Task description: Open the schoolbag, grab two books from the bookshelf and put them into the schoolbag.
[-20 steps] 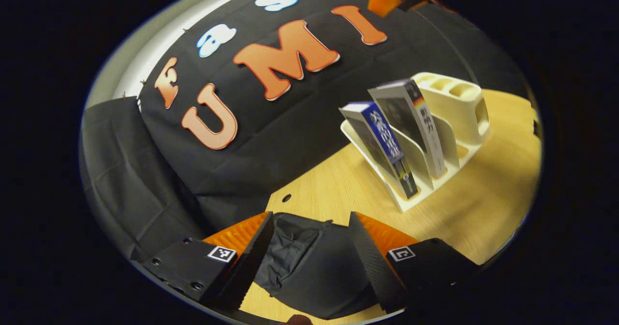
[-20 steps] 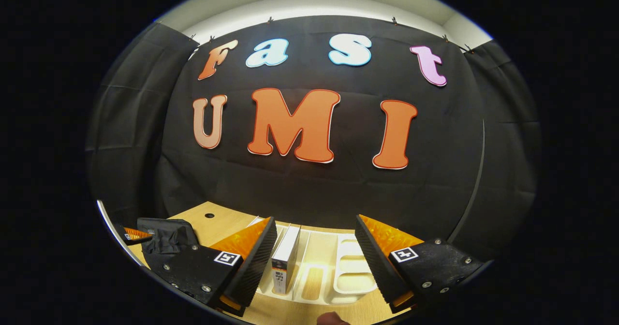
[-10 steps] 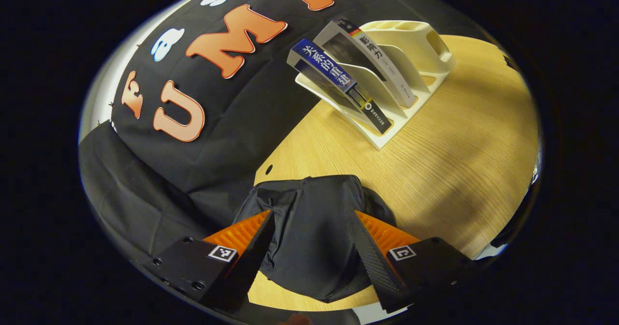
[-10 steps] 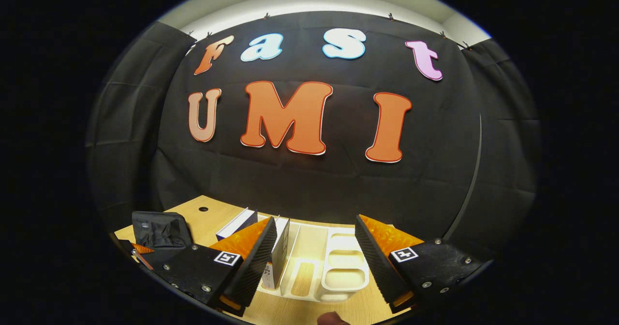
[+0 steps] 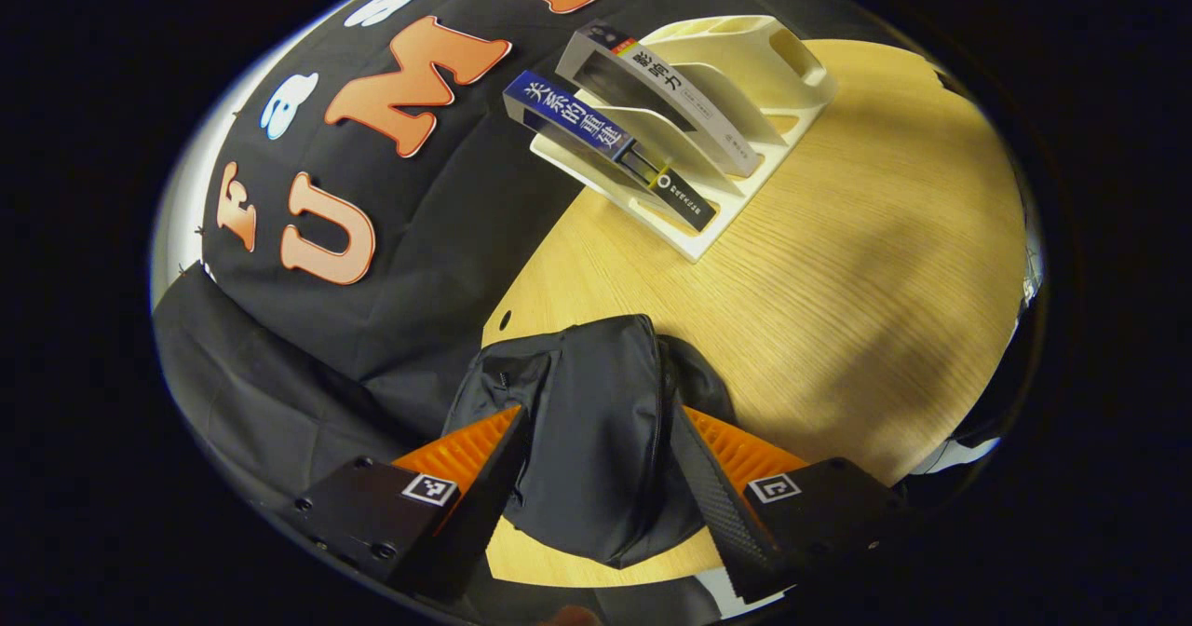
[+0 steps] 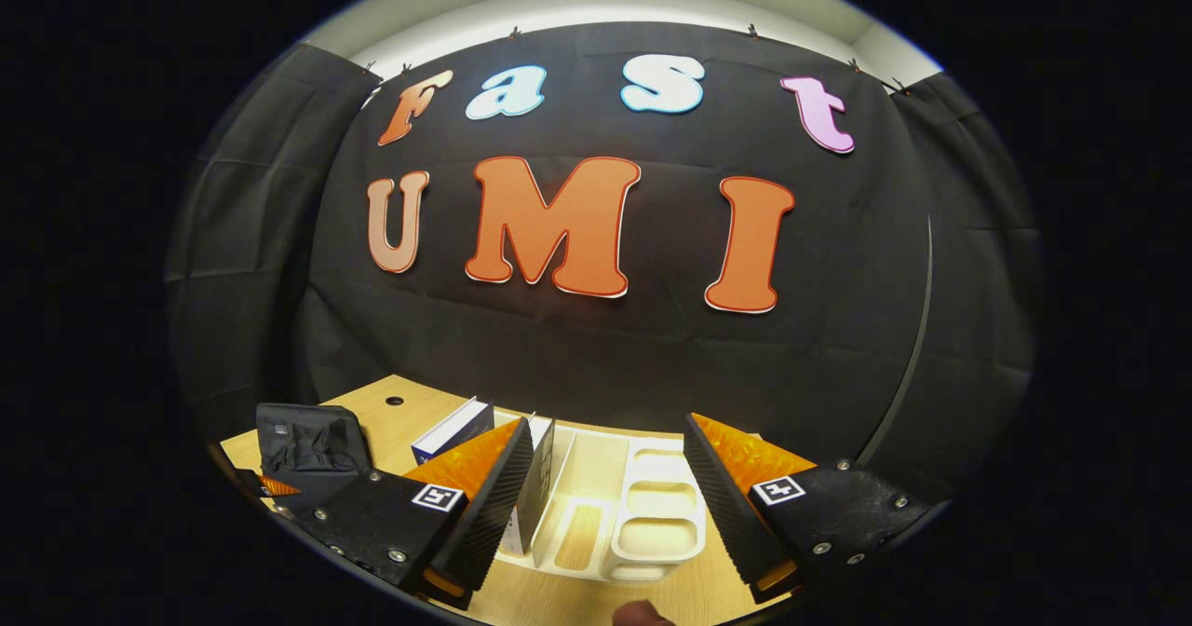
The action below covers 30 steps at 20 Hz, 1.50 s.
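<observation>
Since a second ago the left gripper (image 5: 601, 477) has come down over the schoolbag (image 5: 596, 430), which now shows far more of itself between the wide-spread fingers; neither finger presses on it. In the left gripper view the bag is black, soft, crumpled fabric, its long axis and zipper line running from near to far, lying at the near left of the pale wood-grain surface (image 5: 838, 263). Far beyond it stands the cream moulded bookshelf (image 5: 745, 76) with slanted dividers, holding two books — a blue-spined book (image 5: 605, 146) and a grey-spined book (image 5: 680, 104), both leaning, spines toward the camera.

In the right gripper view the right gripper (image 6: 605, 496) hangs wide, holding nothing, above the bookshelf (image 6: 652, 514); two books stand at its left — one (image 6: 452, 430) beside the other (image 6: 535, 477) — and the schoolbag (image 6: 303, 440) sits farther left.
</observation>
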### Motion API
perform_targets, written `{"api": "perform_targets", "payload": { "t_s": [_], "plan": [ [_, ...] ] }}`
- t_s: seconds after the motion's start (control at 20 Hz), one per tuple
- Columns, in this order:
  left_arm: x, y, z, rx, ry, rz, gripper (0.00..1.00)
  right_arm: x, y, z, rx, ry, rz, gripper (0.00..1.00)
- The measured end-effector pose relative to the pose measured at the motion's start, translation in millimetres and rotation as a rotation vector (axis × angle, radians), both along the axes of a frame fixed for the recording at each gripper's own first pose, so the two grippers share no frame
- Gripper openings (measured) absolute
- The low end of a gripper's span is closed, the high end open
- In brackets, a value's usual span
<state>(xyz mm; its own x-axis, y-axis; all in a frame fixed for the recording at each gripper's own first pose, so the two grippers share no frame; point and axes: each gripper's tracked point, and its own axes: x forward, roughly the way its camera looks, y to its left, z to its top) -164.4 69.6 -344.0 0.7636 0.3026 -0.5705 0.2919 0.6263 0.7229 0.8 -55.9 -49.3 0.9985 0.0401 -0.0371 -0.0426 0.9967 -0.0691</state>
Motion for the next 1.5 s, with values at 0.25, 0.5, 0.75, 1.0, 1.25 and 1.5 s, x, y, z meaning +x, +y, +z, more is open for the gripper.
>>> {"api": "perform_targets", "payload": {
  "t_s": [0.25,0.5,0.75,1.0,1.25,1.5],
  "plan": [
    [8,21,-11,0.080,0.005,0.045,0.97,0,-10,-3,0.010,0.000,-0.004,0.96],
    [25,46,-17,0.176,-0.010,0.106,0.96,-2,-16,-1,0.015,-0.006,-0.010,0.96],
    [36,65,-32,0.178,0.034,0.163,0.91,-4,-20,0,0.008,-0.009,-0.012,0.97],
    [31,61,-41,0.106,0.102,0.169,0.28,-3,-24,-1,0.000,-0.009,-0.016,0.97],
    [31,62,-34,0.013,0.133,0.174,0.12,1,-11,1,-0.028,0.000,0.003,0.97],
    [33,73,-15,-0.050,0.147,0.099,0.06,7,18,6,-0.052,0.010,0.004,0.97]
  ]
}}
